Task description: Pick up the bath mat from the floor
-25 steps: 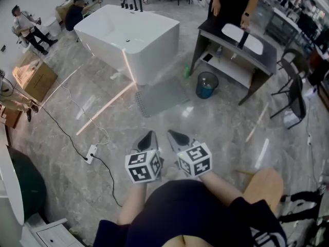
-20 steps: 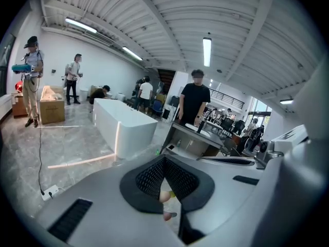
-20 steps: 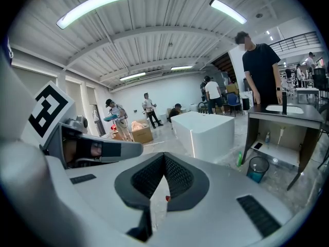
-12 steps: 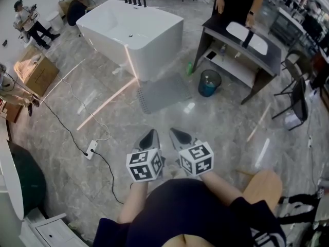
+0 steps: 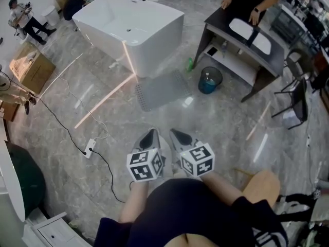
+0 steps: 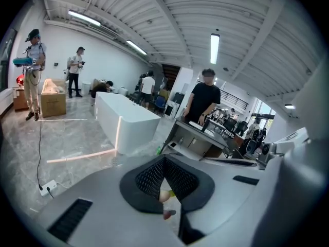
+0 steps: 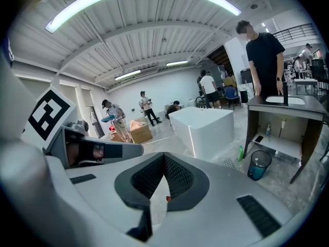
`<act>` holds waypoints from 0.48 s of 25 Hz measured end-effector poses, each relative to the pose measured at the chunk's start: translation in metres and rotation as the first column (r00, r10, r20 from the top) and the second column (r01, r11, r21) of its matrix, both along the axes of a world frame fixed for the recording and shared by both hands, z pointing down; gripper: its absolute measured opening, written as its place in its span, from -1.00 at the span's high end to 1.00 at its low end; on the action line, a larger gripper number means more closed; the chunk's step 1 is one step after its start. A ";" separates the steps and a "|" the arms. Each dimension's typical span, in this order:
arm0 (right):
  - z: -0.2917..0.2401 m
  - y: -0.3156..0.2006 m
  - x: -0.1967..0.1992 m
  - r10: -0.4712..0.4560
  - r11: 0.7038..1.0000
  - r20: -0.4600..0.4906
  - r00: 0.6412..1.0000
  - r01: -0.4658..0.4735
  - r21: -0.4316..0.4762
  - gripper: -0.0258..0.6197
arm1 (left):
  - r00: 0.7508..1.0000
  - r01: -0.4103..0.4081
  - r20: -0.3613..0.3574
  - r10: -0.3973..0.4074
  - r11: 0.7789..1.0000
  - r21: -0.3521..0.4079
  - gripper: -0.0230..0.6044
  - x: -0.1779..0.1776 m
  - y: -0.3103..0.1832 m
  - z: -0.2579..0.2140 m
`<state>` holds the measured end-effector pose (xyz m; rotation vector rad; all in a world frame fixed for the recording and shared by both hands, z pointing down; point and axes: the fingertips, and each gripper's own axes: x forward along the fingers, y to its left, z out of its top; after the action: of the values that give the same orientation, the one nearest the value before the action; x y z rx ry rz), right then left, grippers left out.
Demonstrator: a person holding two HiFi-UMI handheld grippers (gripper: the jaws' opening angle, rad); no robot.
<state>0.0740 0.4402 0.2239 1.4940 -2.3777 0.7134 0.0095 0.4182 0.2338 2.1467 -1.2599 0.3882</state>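
While the bath mat [image 5: 162, 90] lies at twelve o'clock, my left claw [image 5: 149, 139] and right claw [image 5: 179, 137] are pressed together, empty; I must approach, then spread.

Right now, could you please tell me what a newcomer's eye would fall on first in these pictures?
The big white bathtub at the top of the head view stands out first, with the grey bath mat flat on the floor just in front of it. Closer in, the left gripper and right gripper sit side by side, both shut and empty, short of the mat.
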 end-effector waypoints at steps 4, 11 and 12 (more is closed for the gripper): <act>0.006 -0.035 -0.001 -0.002 1.000 0.001 1.000 0.002 -0.012 0.89 | 1.000 0.004 0.006 -0.004 1.000 -0.012 0.95 -0.003 -0.036 0.009; 0.008 -0.111 -0.009 -0.015 1.000 -0.010 1.000 0.015 -0.027 0.89 | 1.000 0.006 0.006 -0.005 1.000 -0.015 0.95 -0.011 -0.116 0.007; 0.008 -0.123 -0.010 -0.014 1.000 -0.012 1.000 0.013 -0.026 0.89 | 1.000 0.003 0.007 -0.003 1.000 -0.015 0.95 -0.012 -0.129 0.007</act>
<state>0.0643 0.3174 0.2315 1.4661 -2.3579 0.7269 -0.0027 0.2897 0.2408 2.1328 -1.2595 0.4026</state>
